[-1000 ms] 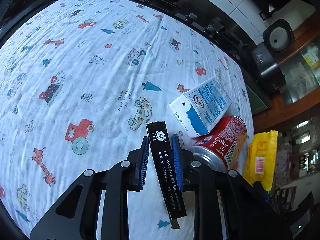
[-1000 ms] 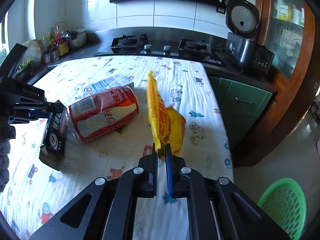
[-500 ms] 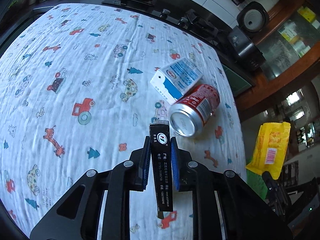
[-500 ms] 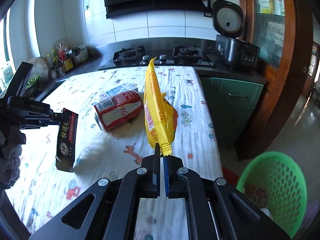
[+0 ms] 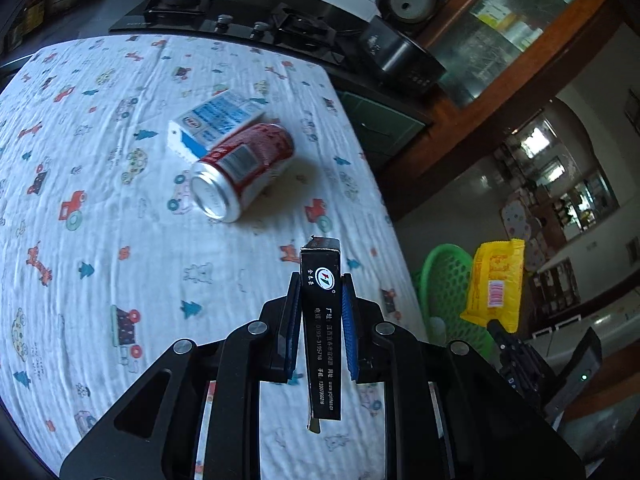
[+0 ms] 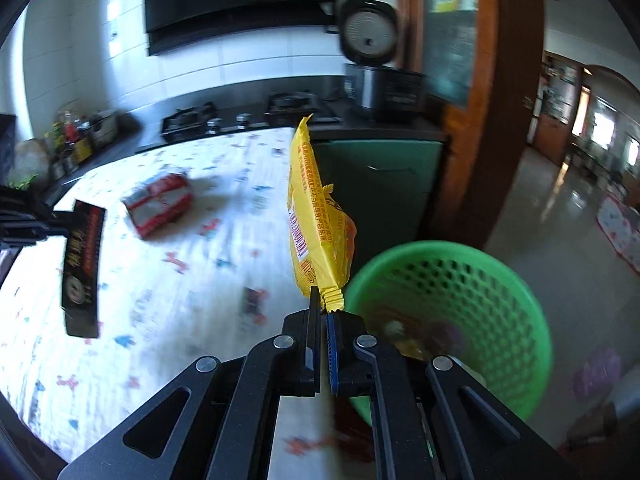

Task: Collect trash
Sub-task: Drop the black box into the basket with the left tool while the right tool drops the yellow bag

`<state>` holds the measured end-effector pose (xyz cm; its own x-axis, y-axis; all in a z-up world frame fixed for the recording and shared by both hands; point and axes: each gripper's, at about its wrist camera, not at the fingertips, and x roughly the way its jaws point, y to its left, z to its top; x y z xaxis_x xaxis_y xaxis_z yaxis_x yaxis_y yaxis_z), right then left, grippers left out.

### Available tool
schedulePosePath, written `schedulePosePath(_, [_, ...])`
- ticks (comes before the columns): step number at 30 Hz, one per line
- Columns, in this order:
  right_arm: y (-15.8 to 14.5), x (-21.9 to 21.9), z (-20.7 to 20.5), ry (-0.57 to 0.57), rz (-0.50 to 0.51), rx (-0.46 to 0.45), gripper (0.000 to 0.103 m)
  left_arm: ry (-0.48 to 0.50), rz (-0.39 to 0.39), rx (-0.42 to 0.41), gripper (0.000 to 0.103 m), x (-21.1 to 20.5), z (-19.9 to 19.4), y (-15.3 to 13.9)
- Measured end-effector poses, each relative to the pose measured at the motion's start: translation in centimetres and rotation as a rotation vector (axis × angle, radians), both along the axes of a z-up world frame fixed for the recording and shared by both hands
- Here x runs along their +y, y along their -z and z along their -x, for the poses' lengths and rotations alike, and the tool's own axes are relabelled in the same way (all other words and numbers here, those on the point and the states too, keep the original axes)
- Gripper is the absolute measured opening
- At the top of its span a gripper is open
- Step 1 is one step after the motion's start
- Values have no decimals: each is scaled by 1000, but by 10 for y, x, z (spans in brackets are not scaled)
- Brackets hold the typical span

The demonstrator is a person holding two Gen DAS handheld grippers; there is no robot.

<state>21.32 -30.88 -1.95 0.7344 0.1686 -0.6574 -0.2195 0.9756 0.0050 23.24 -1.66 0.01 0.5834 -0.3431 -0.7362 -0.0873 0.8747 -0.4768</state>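
Box and wrapper were held clear of the table.
The left claw (image 5: 320, 312) was clamped on the box (image 5: 322, 320), long axis along its fingers; the right claw (image 6: 323, 312), tilted down, was pinched on the upright wrapper (image 6: 316, 220).

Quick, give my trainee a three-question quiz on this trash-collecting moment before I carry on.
1. True or false: the left gripper is shut on the black box.
2. What does the right gripper hold? A yellow wrapper; B red can; C milk carton.
3. Fill in: beside the table stands a green ____.

Key: 1 true; 2 A; 3 basket.
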Motion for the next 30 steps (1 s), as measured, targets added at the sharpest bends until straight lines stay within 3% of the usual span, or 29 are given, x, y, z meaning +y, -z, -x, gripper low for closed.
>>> schedulePosePath(7, [20, -62, 7, 130, 11, 39, 3, 145, 22, -34, 18, -78, -13, -16])
schedulePosePath(15, [39, -97, 12, 196, 4, 65, 5, 270, 29, -45, 18, -157, -31, -16])
schedulePosePath(18, [43, -107, 14, 209, -24, 76, 15, 305, 20, -48, 18, -184, -40, -13])
schedulePosePath(20, [44, -112, 19, 223, -19, 65, 34, 329, 19, -56, 18, -199, -45, -12])
schedulePosePath(30, [37, -126, 46, 249, 5, 4, 43, 402, -10, -72, 18, -259, -69, 11])
